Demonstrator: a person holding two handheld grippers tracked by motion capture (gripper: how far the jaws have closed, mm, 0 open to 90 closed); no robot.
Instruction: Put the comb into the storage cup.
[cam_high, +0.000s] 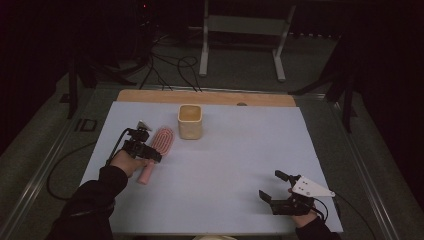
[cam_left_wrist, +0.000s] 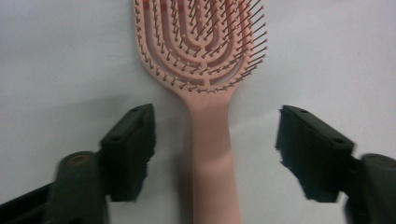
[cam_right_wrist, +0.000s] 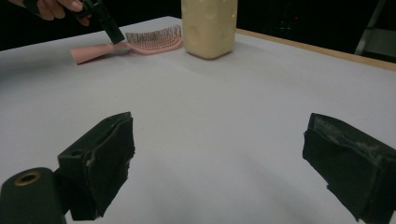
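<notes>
The left gripper (cam_high: 146, 150) hangs over the pink hairbrush (cam_high: 156, 151), jaws spread wide to either side of its handle (neither pad touching it in the left gripper view). The brush lies flat, bristles up, on the white table cover (cam_high: 225, 165), just left of a cream square cup (cam_high: 190, 121). The right gripper (cam_high: 277, 187) sits low near the table's front right, jaws wide and empty.
</notes>
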